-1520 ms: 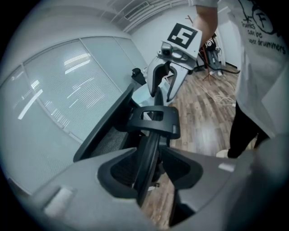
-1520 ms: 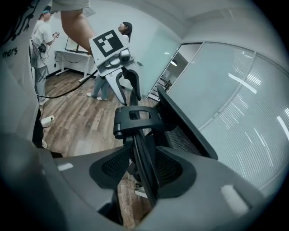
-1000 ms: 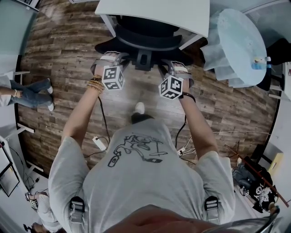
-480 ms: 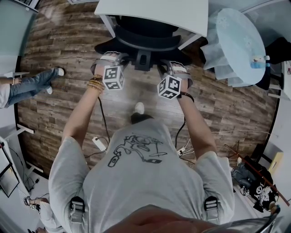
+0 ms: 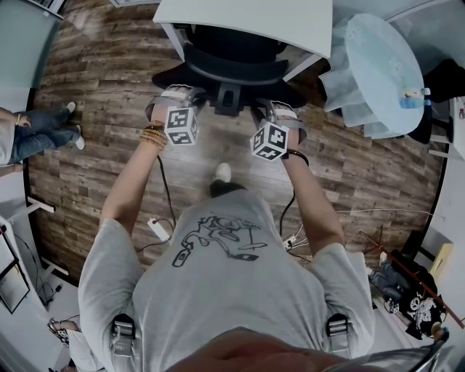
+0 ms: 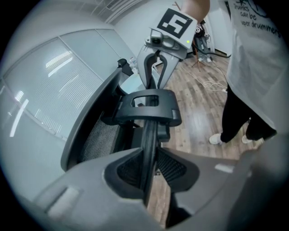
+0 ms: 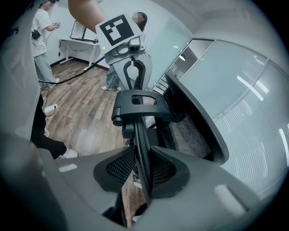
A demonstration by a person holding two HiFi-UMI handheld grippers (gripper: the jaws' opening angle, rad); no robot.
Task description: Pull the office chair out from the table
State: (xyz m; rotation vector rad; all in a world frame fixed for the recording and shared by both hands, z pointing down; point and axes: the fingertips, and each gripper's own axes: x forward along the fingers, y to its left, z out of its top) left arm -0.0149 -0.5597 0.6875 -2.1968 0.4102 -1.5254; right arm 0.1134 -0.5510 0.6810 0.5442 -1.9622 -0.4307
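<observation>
Wood-plank floor [image 5: 109, 94] all round, and at the top of the head view the white table [image 5: 247, 18]. The black office chair [image 5: 232, 62] sits tucked in against it, seat under the tabletop, back turned to the person.

Now the mesh backrest [image 6: 97, 137], curving away to the side. Behind it is a black centre bracket [image 6: 146, 106], and a thin black back rim [image 6: 148, 149] runs out from it on both sides.

Both grippers are on that rim, one on each side of the bracket. Left gripper [image 6: 148, 173]: jaws drawn in to a narrow gap, ribbed pads pressed against both faces of the rim, which shows edge-on between them. Right gripper [image 7: 143, 169]: the same, jaws nearly together and clamped on the rim from its own side. Each gripper's marker cube shows in the other's view, just beyond the bracket.
</observation>
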